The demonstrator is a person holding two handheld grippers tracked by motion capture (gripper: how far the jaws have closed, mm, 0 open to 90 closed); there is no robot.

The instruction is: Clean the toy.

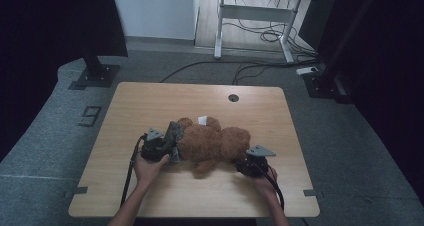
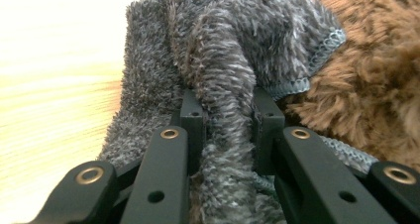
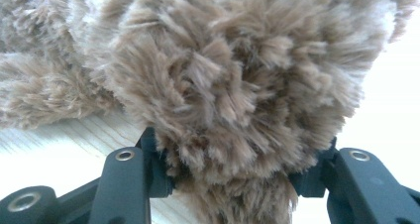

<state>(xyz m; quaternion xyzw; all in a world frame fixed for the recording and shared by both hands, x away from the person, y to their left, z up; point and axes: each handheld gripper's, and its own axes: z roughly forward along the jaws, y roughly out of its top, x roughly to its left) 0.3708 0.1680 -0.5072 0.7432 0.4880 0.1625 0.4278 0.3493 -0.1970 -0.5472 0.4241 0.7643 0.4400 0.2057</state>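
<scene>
High view, wooden table [image 1: 150, 106], grey carpet [image 1: 350, 151]

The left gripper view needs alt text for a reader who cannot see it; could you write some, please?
The left gripper pinches a fold of fuzzy grey cloth between its black jaws. The brown teddy bear lies at right, the pale wooden table at left.

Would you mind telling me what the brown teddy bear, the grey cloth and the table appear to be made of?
Teddy bear: brown plush, probably synthetic; long shaggy pile shows in the right gripper view.
Grey cloth: fuzzy fleece-like fabric, likely microfibre; short mottled pile and a stitched edge.
Table: light wood-look top, matte, possibly laminate; straight printed-looking grain.
</scene>
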